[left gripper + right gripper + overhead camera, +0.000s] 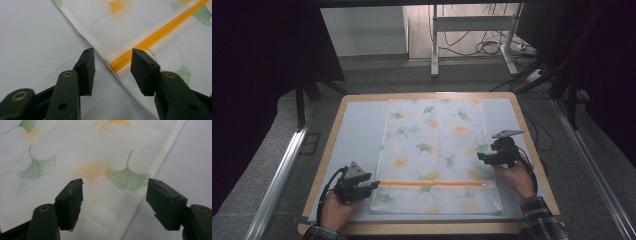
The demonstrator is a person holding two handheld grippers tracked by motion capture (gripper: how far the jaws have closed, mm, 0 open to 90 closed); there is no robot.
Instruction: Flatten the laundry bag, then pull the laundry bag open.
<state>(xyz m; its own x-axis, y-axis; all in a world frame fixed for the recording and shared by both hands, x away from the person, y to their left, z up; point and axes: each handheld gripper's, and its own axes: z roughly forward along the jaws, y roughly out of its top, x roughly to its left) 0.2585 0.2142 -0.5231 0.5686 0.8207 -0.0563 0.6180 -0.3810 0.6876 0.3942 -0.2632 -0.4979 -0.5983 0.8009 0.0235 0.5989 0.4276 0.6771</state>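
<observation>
pillowcase flat on table | both claws open, empty

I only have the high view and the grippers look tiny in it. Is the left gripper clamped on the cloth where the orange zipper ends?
Observer: No. In the left gripper view the left gripper has its jaws apart, with the zipper end between them, unpressed.
Operator: And the right one?
Observer: The right gripper is open too, and the hem of the cloth runs between its jaws.
Operator: What lies just ahead of it?
Observer: A green leaf print right at the cloth's hem.
</observation>
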